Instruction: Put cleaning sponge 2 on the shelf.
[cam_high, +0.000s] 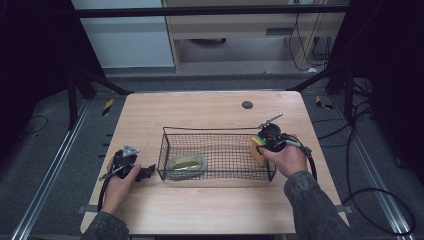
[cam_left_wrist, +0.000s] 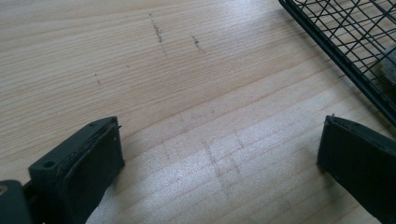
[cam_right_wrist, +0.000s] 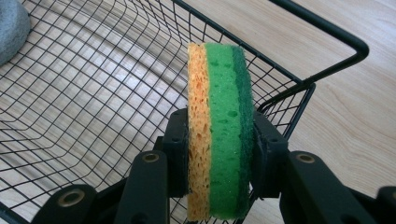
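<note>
A black wire basket (cam_high: 215, 131) stands in the middle of the wooden table. My right gripper (cam_high: 263, 144) (cam_right_wrist: 220, 140) is shut on an orange and green sponge (cam_right_wrist: 219, 126) (cam_high: 257, 148), held on edge over the basket's right end. A grey-rimmed, yellowish pad-like object (cam_high: 186, 166) lies in the basket's front left part. My left gripper (cam_high: 146, 172) (cam_left_wrist: 219, 156) rests open on the table just left of the basket (cam_left_wrist: 345, 42), with bare wood between its jaws.
The wooden table (cam_high: 210, 107) has a small dark round cap (cam_high: 247, 104) near its far edge. Cables (cam_high: 380, 200) trail on the floor to the right. Black frame bars stand at both sides behind the table.
</note>
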